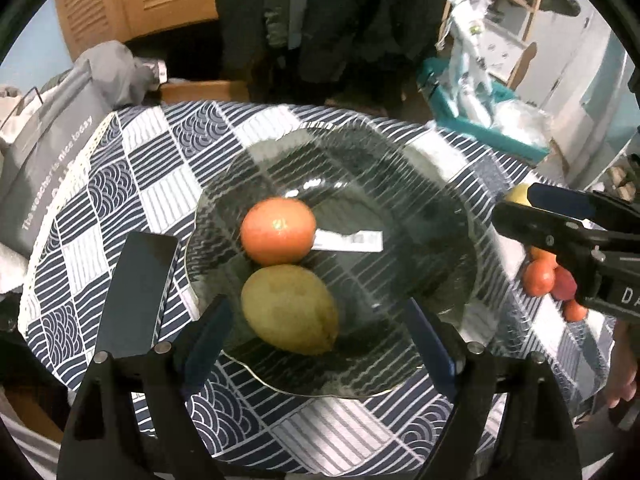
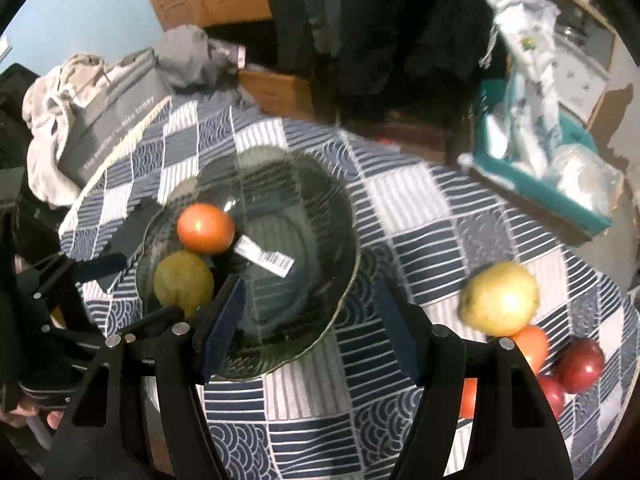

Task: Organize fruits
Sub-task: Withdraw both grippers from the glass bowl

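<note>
A dark glass plate point(image 1: 420, 208) point(image 2: 320, 216) sits on the checked tablecloth. In it lie an orange tomato point(image 1: 278, 230) point(image 2: 206, 228), a yellow-green pear point(image 1: 288, 308) point(image 2: 182, 278) and a white barcode label point(image 1: 348, 240) point(image 2: 266, 258). My left gripper point(image 1: 316, 344) is open and empty over the plate's near rim, just behind the pear. My right gripper point(image 2: 310, 328) is open and empty over the plate's right rim. A second yellow pear point(image 2: 500, 296), orange tomatoes point(image 2: 532, 346) and red plums point(image 2: 582, 364) lie on the cloth to the right.
A grey paper bag point(image 1: 44, 160) point(image 2: 112, 120) and crumpled cloth stand at the table's left edge. A teal box point(image 1: 488, 120) point(image 2: 560, 184) with white packets sits beyond the right side. Dark clothes hang behind the table.
</note>
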